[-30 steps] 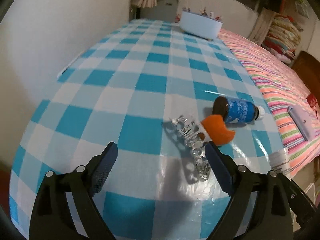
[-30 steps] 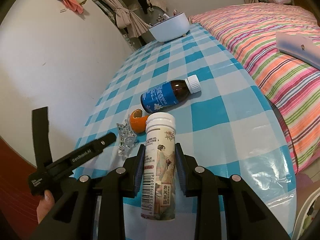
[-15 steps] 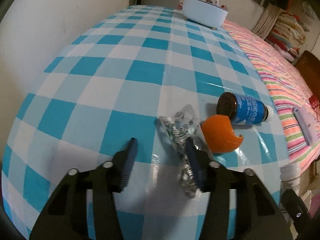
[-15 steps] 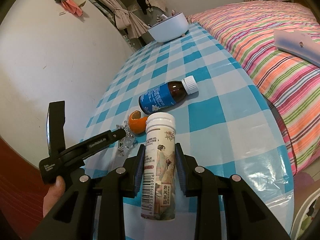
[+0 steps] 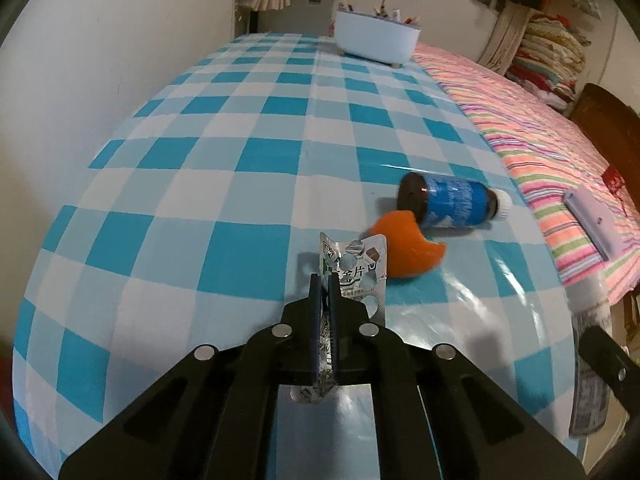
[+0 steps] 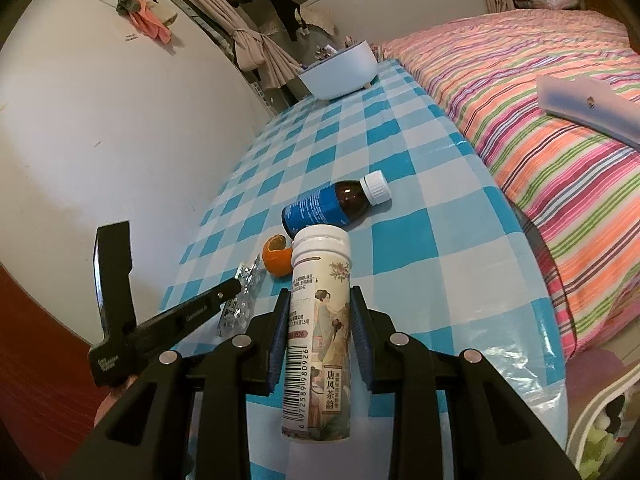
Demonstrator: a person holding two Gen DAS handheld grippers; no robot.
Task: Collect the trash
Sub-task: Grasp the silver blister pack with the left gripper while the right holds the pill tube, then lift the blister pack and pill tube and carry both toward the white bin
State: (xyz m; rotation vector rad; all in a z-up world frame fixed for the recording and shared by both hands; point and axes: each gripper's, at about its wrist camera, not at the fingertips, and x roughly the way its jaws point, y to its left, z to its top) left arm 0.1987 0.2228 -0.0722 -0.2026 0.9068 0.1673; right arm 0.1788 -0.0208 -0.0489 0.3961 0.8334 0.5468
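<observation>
My left gripper (image 5: 325, 280) is shut on a crumpled silver pill blister pack (image 5: 356, 276), held upright between the jaws over the checked tablecloth (image 5: 224, 168); the pack also shows in the right wrist view (image 6: 244, 292). An orange peel (image 5: 404, 252) lies just right of it, beside a brown bottle with a blue label (image 5: 452, 202) lying on its side. My right gripper (image 6: 318, 300) is shut on a white tube-shaped tablet bottle (image 6: 320, 332) with printed figures. The peel (image 6: 276, 258) and the brown bottle (image 6: 332, 208) lie beyond it.
A white bowl-shaped container (image 5: 376, 40) holding small items stands at the table's far end. A bed with a striped cover (image 5: 540, 136) runs along the table's right edge, with a flat pale box (image 6: 588, 104) on it. A white wall (image 5: 100, 60) borders the left.
My left gripper has moved in over the blister pack and closed on it, lifting it upright. The right gripper has kept hold of the tablet bottle and hardly moved.
</observation>
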